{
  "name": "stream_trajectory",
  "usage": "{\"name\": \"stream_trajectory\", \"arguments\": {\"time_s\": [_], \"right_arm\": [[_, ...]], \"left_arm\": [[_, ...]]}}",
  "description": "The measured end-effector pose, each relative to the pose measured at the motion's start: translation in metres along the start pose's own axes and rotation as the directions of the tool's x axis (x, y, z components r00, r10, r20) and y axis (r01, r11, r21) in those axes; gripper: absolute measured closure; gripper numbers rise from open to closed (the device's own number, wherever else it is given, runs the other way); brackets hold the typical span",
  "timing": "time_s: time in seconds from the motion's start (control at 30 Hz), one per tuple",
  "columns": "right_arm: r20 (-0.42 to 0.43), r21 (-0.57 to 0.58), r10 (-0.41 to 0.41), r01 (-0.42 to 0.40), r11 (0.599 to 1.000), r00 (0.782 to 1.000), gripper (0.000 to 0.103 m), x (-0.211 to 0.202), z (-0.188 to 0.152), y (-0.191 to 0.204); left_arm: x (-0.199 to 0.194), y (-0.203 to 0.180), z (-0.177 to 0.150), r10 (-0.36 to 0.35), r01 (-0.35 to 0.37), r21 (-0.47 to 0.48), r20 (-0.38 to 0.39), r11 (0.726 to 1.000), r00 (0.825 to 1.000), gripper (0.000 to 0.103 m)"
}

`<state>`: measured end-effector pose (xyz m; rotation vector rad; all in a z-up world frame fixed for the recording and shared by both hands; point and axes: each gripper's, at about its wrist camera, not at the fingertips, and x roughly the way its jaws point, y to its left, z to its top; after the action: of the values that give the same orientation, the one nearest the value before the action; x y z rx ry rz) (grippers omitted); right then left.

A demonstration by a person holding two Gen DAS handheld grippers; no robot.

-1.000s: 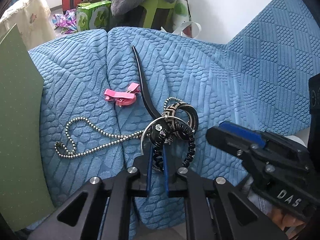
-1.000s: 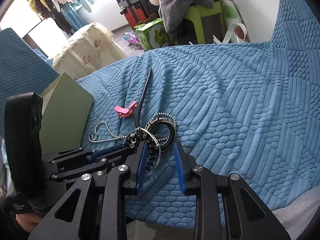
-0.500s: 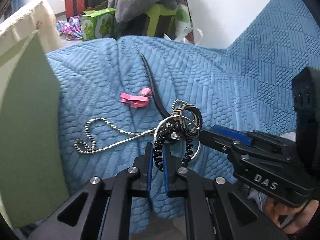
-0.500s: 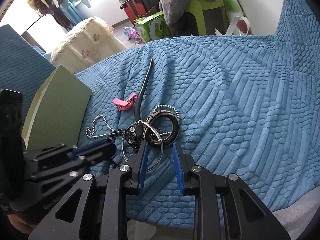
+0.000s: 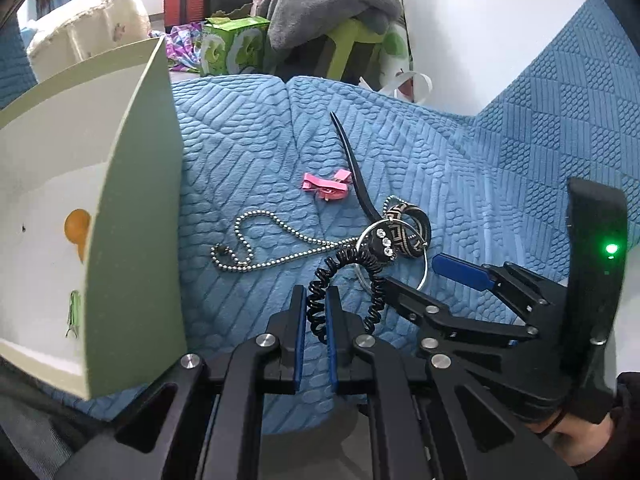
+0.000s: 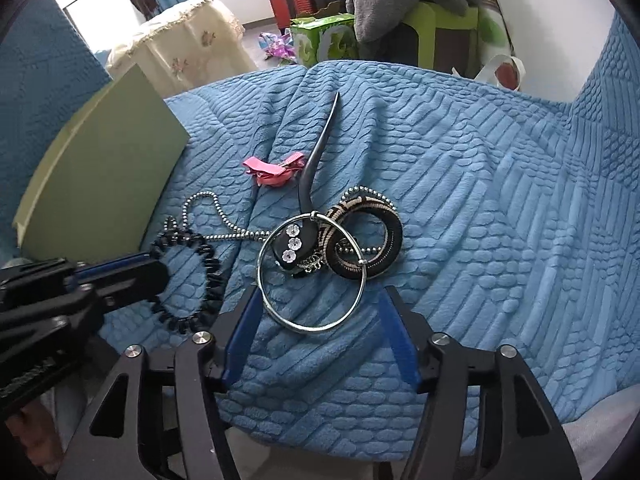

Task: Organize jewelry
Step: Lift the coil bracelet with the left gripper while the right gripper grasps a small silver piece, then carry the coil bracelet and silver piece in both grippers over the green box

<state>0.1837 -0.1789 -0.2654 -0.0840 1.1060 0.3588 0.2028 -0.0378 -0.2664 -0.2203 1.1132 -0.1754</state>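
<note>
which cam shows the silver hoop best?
Right wrist: the silver hoop lies whole and unobstructed between the open right tool fingers. In the left wrist view the black coil band and the right tool hide part of it.

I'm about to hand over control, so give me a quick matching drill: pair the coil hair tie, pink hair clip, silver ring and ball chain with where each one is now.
Things:
1. black coil hair tie
2. pink hair clip
3. silver ring
4. ball chain

Places:
A. lying just ahead of the open right gripper
B. pinched in the shut left gripper
C. beside the black hair stick, away from the pile
D. stretched between the pile and the green box

Pairs: 1-B, 2-C, 3-A, 4-D
</note>
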Motion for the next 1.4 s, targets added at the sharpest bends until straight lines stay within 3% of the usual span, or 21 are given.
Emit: {"name": "stream_trajectory", "arguments": {"time_s": [0.43,0.53,0.73,0.77,0.8,0.83,0.93,1.13,1.4], "right_arm": [[0.04,-0.099,-0.108,0.112,0.989,0.993,0.034,0.014,-0.002,0.018],[0.048,-0.092,-0.086,0.091,0.992,0.995,0.043,0.014,-0.003,0.019],[0.031,-0.085,-0.094,0.097,0.992,0.995,0.044,0.01,-0.002,0.017],[0.03,-0.078,-0.09,0.093,0.993,0.995,0.047,0.008,-0.002,0.016],[0.044,-0.067,-0.097,0.1,0.993,0.994,0.079,0.003,-0.001,0.014],[0.034,-0.064,-0.107,0.109,0.992,0.994,0.097,0.002,-0.001,0.013],[-0.015,-0.002,-0.062,0.062,0.998,0.998,0.097,0.005,-0.003,0.002],[-0.01,0.012,-0.022,0.022,1.0,1.0,0.1,0.003,-0.004,-0.001],[0.081,-0.03,-0.05,0.052,0.998,0.995,0.102,-0.023,0.002,0.007]], "left_arm": [[-0.007,0.014,-0.005,-0.027,0.027,-0.045,0.02,0.999,0.999,0.096],[-0.009,0.015,-0.005,-0.032,0.033,-0.048,0.024,0.998,0.999,0.096],[-0.012,0.016,-0.004,-0.038,0.039,-0.048,0.028,0.998,0.999,0.096],[-0.013,0.015,-0.004,-0.039,0.041,-0.047,0.029,0.998,0.999,0.096],[-0.013,0.015,-0.004,-0.04,0.042,-0.046,0.03,0.998,0.999,0.096],[-0.014,0.014,-0.004,-0.041,0.042,-0.044,0.031,0.998,0.999,0.096],[-0.016,0.013,-0.003,-0.038,0.039,-0.041,0.033,0.998,0.999,0.096],[-0.015,0.012,-0.004,-0.043,0.044,-0.042,0.028,0.998,0.999,0.096],[-0.022,0.011,0.001,-0.045,0.047,-0.042,0.046,0.998,0.998,0.096]]}}
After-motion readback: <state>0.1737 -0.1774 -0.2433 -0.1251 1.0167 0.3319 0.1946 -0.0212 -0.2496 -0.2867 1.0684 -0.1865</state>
